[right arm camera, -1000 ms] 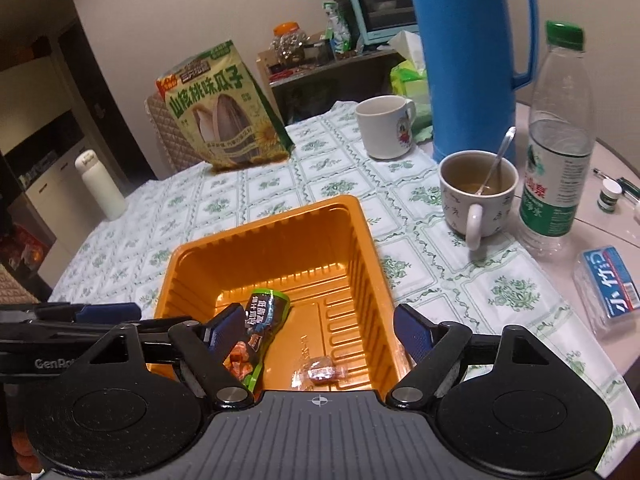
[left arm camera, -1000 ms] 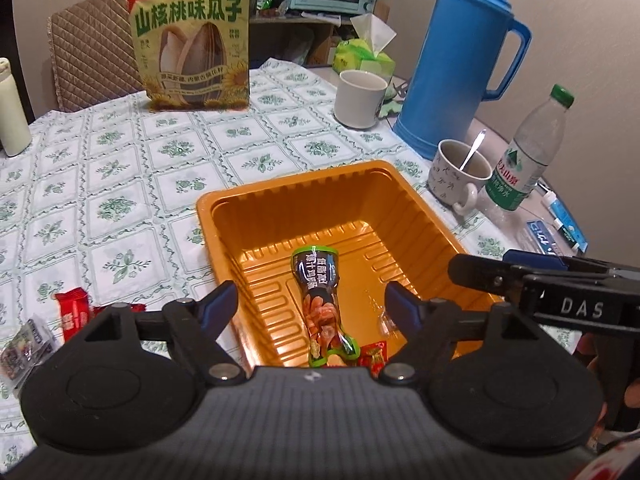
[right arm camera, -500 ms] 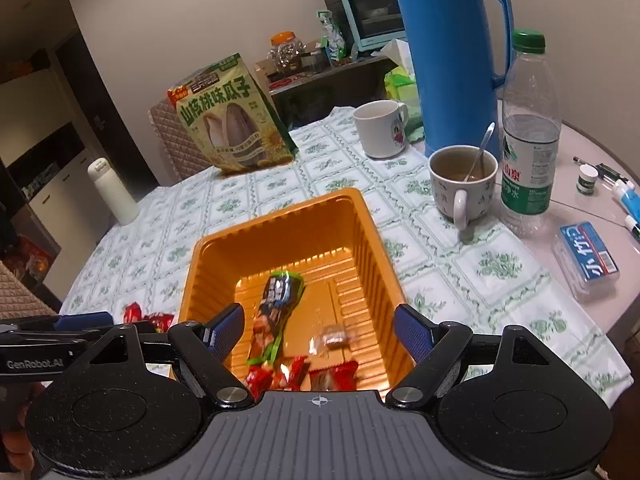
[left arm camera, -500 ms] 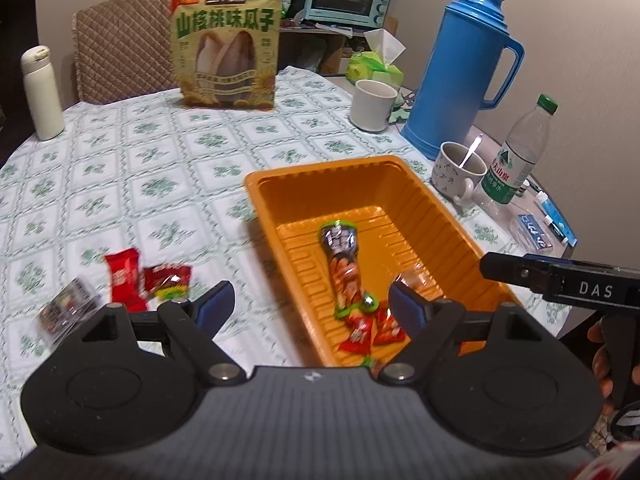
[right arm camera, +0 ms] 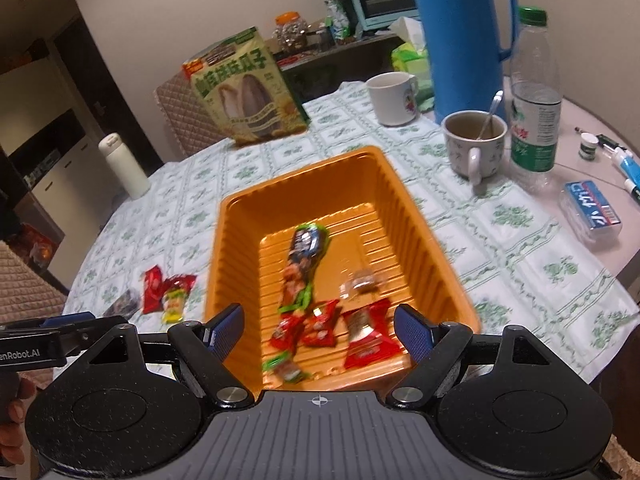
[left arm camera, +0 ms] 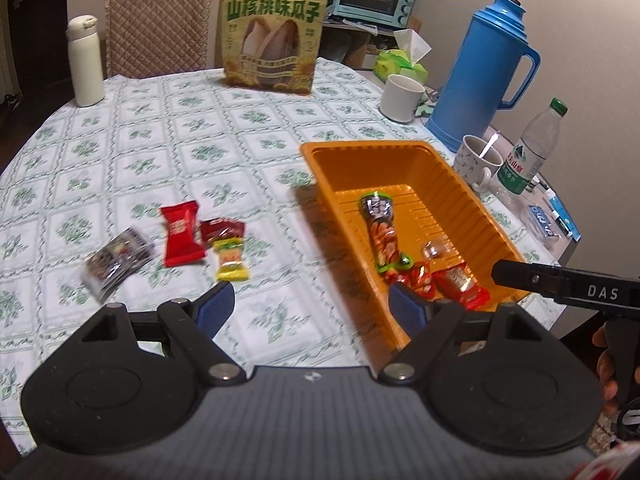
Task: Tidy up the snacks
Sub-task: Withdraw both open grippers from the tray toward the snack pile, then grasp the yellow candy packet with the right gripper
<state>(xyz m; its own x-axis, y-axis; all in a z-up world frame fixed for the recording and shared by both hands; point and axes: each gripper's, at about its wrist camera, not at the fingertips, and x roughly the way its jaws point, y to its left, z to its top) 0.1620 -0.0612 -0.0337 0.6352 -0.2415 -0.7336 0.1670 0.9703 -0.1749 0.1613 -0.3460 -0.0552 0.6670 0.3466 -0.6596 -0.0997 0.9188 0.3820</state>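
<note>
An orange tray (left arm camera: 472,184) (right arm camera: 420,216) sits on the table and holds a long green-and-orange snack pack (left arm camera: 382,228) (right arm camera: 302,264), a clear candy (right arm camera: 362,282) and several red packets (right arm camera: 366,338). On the cloth left of the tray lie a red packet (left arm camera: 181,233), a red-and-yellow candy (left arm camera: 228,252) and a dark foil pack (left arm camera: 116,258). My left gripper (left arm camera: 312,308) is open and empty above the cloth between these and the tray. My right gripper (right arm camera: 320,330) is open and empty above the tray's near end.
A big sunflower-seed bag (left arm camera: 272,36) stands at the back. A blue thermos (left arm camera: 488,68), a white mug (left arm camera: 400,96), a cup with a spoon (right arm camera: 474,140) and a water bottle (right arm camera: 534,108) stand right of the tray. A white flask (left arm camera: 85,60) stands far left.
Both grippers have pulled back and up from the tray, the left one also swinging left. The loose snacks on the cloth and the red packets in the tray have come into view.
</note>
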